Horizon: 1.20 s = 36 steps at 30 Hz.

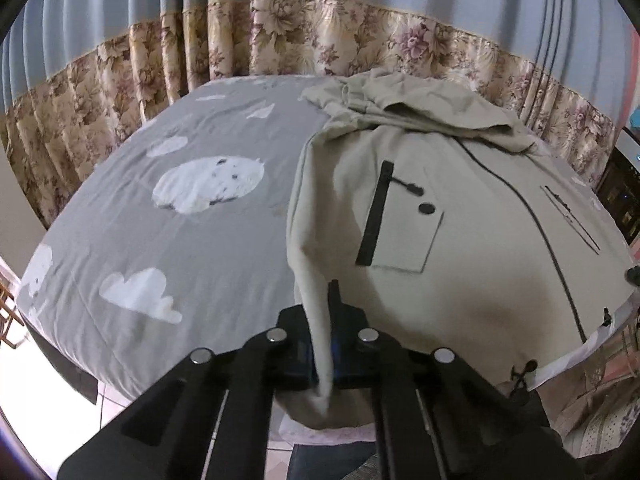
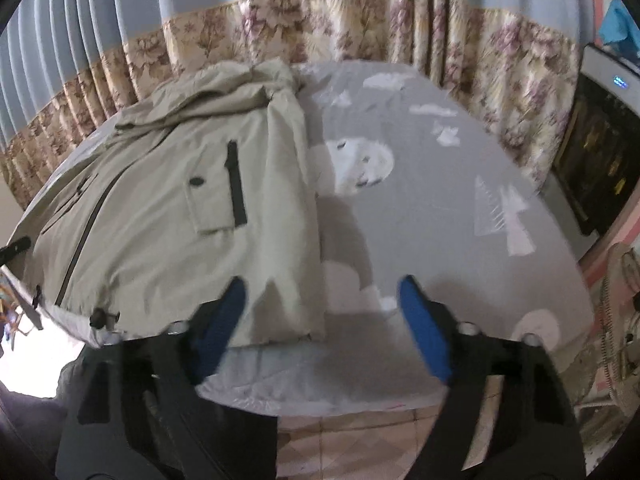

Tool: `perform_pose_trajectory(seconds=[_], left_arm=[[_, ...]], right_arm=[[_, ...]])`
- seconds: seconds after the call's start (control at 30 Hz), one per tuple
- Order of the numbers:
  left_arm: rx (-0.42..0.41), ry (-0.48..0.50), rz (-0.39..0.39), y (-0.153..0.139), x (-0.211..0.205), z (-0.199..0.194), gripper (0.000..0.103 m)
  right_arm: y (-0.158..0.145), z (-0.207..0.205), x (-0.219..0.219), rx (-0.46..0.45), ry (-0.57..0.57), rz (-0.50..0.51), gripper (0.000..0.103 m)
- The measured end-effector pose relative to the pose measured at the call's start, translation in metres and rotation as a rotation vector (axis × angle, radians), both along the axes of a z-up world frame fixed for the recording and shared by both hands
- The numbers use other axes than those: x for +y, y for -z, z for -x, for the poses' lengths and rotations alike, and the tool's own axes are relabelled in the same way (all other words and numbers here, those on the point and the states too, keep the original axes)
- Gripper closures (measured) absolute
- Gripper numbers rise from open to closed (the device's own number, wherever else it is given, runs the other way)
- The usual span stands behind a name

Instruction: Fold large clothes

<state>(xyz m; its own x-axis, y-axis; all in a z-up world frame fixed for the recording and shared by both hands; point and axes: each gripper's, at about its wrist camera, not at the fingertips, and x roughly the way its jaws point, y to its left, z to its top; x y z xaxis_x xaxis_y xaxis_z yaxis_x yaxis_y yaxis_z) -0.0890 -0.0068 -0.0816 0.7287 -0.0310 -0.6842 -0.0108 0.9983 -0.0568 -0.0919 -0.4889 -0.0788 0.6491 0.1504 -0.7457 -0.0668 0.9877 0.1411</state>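
A beige hooded jacket (image 1: 460,208) lies front up on the grey bed sheet (image 1: 140,232), its hood toward the curtain. My left gripper (image 1: 325,306) is shut on a fold of the jacket's left edge, and the fabric hangs down between the fingers. In the right wrist view the jacket (image 2: 160,220) fills the left half of the bed (image 2: 432,220). My right gripper (image 2: 322,294) hovers over the jacket's near right corner. Its blue pads (image 2: 420,320) stand apart, and none of them presses on the cloth.
A blue and floral curtain (image 1: 280,40) hangs close behind the bed. A dark cabinet (image 2: 600,152) stands at the right and a fan (image 2: 624,300) near the bed's corner. Tiled floor (image 2: 360,432) shows below the near edge of the mattress.
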Motion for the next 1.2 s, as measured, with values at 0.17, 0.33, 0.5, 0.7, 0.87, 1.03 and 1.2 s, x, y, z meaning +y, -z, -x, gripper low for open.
perform_pose_trajectory(seconds=[0.17, 0.33, 0.5, 0.7, 0.87, 1.03, 1.2], left_arm=[[-0.016, 0.039, 0.002, -0.016, -0.006, -0.006, 0.099], [-0.095, 0.044, -0.03, -0.051, 0.0, -0.026, 0.099], [-0.194, 0.069, -0.123, -0.088, -0.006, -0.077, 0.098], [-0.294, 0.051, -0.218, -0.13, -0.009, -0.184, 0.098], [-0.242, 0.042, -0.283, -0.135, -0.012, -0.293, 0.098], [-0.031, 0.032, -0.304, -0.088, -0.011, -0.403, 0.095], [0.138, 0.011, -0.162, -0.054, 0.013, -0.437, 0.085]], right_arm=[[0.002, -0.011, 0.017, 0.052, -0.086, -0.038, 0.092], [-0.044, -0.032, 0.017, -0.048, -0.11, -0.044, 0.094], [-0.097, -0.095, 0.02, -0.177, -0.116, 0.021, 0.094], [-0.131, -0.212, 0.024, -0.236, -0.108, 0.066, 0.094], [-0.128, -0.332, 0.028, -0.156, -0.088, 0.075, 0.094], [-0.081, -0.432, 0.048, -0.021, -0.049, 0.136, 0.088], [-0.051, -0.467, 0.05, 0.025, 0.015, 0.092, 0.024]])
